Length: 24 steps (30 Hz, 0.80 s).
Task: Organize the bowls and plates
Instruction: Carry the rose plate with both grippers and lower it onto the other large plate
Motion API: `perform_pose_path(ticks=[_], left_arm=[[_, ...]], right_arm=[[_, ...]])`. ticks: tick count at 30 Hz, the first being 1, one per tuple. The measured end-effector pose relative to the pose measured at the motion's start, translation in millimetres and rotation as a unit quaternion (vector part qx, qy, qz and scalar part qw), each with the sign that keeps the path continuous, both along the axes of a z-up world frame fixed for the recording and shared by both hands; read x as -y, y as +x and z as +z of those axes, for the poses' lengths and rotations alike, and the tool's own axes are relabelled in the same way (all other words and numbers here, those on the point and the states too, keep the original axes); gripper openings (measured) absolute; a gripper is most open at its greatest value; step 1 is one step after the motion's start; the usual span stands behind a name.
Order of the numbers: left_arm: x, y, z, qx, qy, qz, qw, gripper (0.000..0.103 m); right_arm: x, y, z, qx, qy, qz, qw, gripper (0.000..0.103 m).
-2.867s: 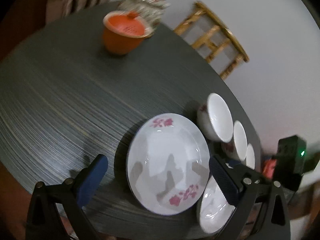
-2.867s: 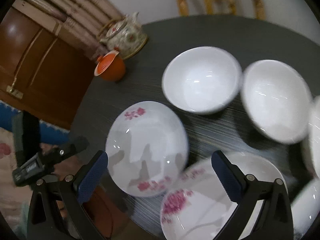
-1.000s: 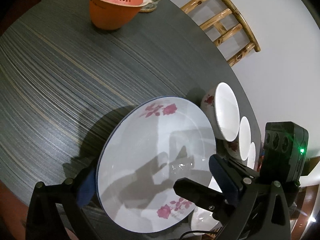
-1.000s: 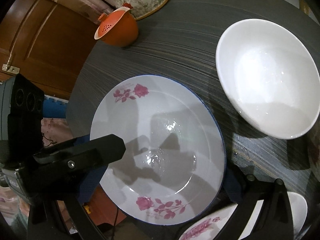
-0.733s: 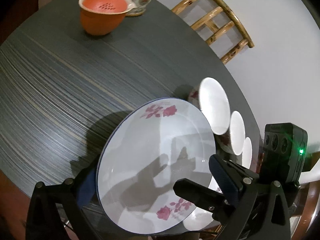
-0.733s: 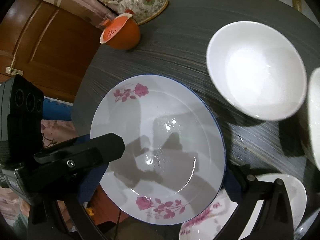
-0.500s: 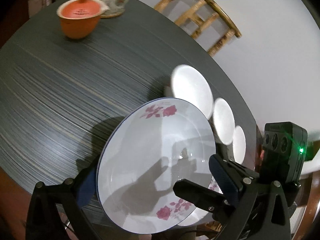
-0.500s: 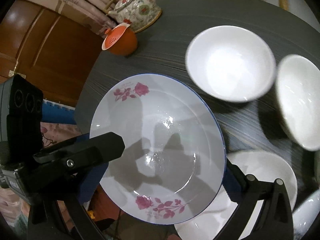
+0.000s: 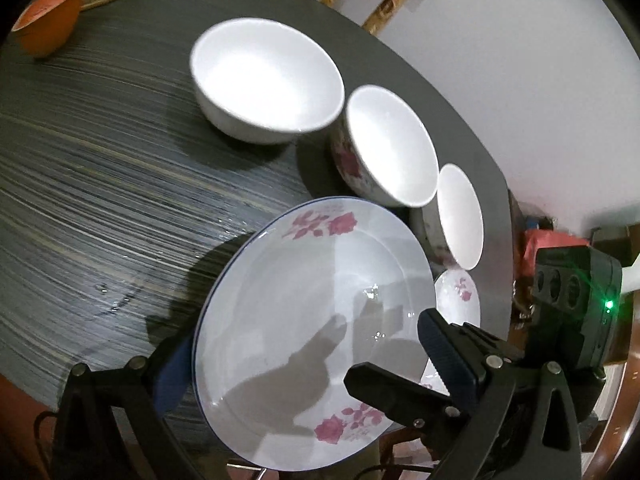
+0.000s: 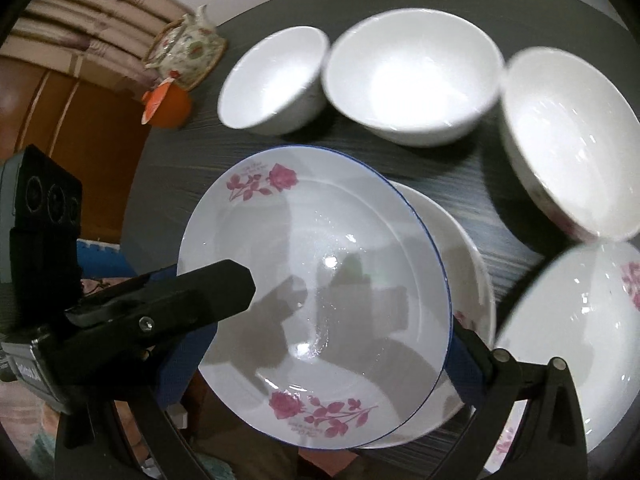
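Left wrist view: table point(image 9: 100, 200) is dark, round, and now partly bare. The spot where the plate point(image 9: 304, 320) lay a few seconds ago is empty.

Plate is off the table and moves with me. It has swung right and hangs over the second plate point(image 10: 468, 280), overlapping most of it. I can't tell whether the two are touching.

Third plate point(image 10: 580, 340) sits just to the right, apart from that pair.

Three bowls point(image 9: 264, 76) stand in a row behind the plates, untouched. They are closer in frame than a second ago because I've carried the plate toward them.

Left gripper point(image 9: 304, 358): jaws spread wide, pads on opposite rims of the plate, gripping it. Right gripper point(image 10: 322, 360): same, spread across the same plate from the other side. Each gripper's finger shows in the other's view, lying over the rim.

My read: the lift and carry are done, and lowering it onto the second plate comes next. The plate sits off-centre to the left, so I should shift right before setting it down. The bowls haven't been started.
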State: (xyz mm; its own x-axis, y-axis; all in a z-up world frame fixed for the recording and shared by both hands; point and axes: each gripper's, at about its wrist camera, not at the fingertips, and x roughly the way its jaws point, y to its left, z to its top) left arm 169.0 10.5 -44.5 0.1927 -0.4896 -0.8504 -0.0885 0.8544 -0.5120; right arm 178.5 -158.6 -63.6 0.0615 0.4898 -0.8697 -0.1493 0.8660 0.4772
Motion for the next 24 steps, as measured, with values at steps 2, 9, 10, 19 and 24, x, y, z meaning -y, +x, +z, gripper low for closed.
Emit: perform_pose_path(ticks=[2, 9, 10, 19, 24], left_arm=[[2.3, 0.1, -3.8, -0.005, 0.005, -0.003, 1.0000, 0.103], [13.4, 3.1, -16.2, -0.017, 0.008, -0.015, 0.9997, 0.103], [16.4, 4.1, -18.3, -0.021, 0.007, -0.017, 0.9996, 0.103], [23.0, -3.2, -20.4, -0.001, 0.006, -0.027, 0.9996, 0.103], [18.4, -3.3, -20.3, -0.008, -0.002, -0.032, 0.9995, 0.103]], right_arm=[[2.8, -0.3, -4.1, -0.004, -0.001, -0.003, 1.000, 0.103], [3.4, -2.5, -11.8, -0.008, -0.013, -0.004, 1.000, 0.103], [0.7, -2.2, -12.6, -0.007, -0.020, -0.003, 1.000, 0.103], [-6.4, -3.8, -19.5, -0.013, -0.042, -0.003, 0.999, 0.102], [-4.7, -9.6, -22.2, -0.017, -0.048, -0.006, 0.999, 0.101]])
